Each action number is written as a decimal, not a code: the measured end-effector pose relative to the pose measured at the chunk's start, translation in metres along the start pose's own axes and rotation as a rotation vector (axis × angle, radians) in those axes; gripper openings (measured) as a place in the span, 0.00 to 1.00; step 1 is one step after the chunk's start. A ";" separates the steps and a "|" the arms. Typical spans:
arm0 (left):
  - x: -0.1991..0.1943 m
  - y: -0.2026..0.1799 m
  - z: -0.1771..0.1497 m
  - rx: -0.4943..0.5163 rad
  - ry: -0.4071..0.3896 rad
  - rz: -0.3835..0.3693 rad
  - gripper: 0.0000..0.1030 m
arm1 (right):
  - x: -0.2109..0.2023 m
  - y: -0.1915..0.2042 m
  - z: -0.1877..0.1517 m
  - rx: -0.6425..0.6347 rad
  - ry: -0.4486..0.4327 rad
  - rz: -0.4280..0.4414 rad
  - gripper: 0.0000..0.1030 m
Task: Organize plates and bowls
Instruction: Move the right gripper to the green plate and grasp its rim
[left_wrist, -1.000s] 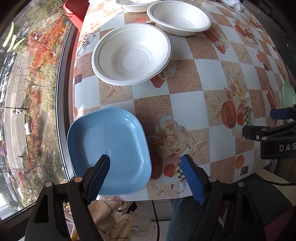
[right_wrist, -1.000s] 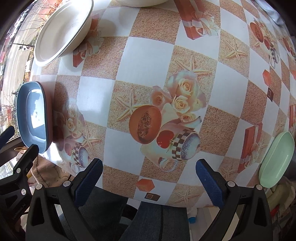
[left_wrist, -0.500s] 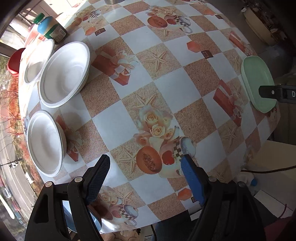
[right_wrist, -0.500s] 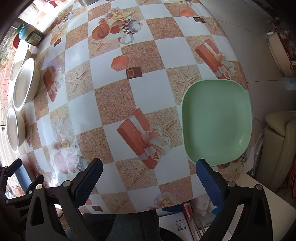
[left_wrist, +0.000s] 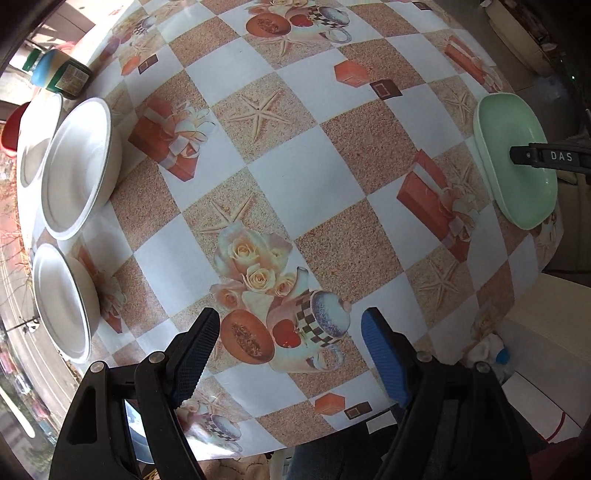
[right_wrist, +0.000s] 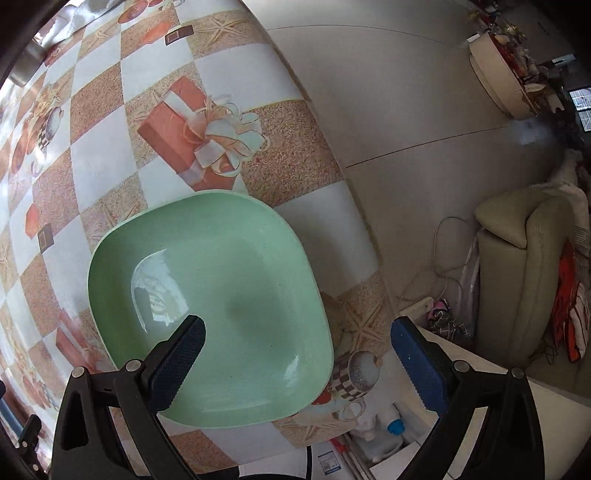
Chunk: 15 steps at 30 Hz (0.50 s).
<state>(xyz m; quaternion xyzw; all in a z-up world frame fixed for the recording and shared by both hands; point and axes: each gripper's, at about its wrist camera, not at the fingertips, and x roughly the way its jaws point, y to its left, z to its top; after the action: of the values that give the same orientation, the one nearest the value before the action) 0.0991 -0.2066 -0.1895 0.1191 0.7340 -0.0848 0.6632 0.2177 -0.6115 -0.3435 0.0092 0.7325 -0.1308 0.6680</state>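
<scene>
Plates & bowls sit spread over the tabletop (left_wrist: 306, 177), which wears a checkered cloth w/ printed starfish, roses and gift boxes.

Left wrist view: three white bowls along the left edge of frame. Near bowl (left_wrist: 64, 302) at lower left, mid bowl (left_wrist: 77, 166) above it, far bowl (left_wrist: 37, 140) at upper left, partly behind the mid one. A jar (left_wrist: 62, 77) w/ a blue lid stands near the far bowl, upper left. Green plate (left_wrist: 517, 166) lies at right of frame, near the tabletop edge, well apart from the bowls. The tip of the right tool reaches in from the right edge over that plate; can't tell if it touches. Left gripper (left_wrist: 291, 354) hovers at bottom centre, jaws wide, nothing between them. A sliver of blue plate (left_wrist: 138, 432) shows behind the left finger, bottom left.

Right wrist view: no bowls or jar visible. Green plate (right_wrist: 221, 306) fills centre-left, square w/ rounded corners, glossy, empty, close to the tabletop edge. Right gripper (right_wrist: 295, 362) at bottom of frame, jaws wide, holding nothing; its left finger overlaps the plate's lower left in the picture, its right finger is past the plate's rim, over the tabletop edge. Only this view shows floor (right_wrist: 406, 110) and a beige sofa (right_wrist: 532, 266) at right.
</scene>
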 end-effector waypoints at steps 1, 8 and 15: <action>-0.001 0.002 0.000 -0.016 -0.007 0.003 0.80 | 0.003 0.006 0.001 -0.020 0.002 0.010 0.98; -0.004 0.034 0.006 -0.137 -0.029 0.009 0.80 | -0.006 0.072 -0.024 -0.180 -0.025 0.133 0.99; -0.007 0.024 0.035 -0.152 -0.072 0.005 0.80 | -0.015 0.099 -0.035 -0.226 -0.033 0.192 0.99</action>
<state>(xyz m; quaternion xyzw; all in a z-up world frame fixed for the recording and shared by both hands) 0.1406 -0.1937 -0.1852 0.0670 0.7138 -0.0312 0.6965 0.2033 -0.5063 -0.3435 0.0018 0.7272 0.0169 0.6862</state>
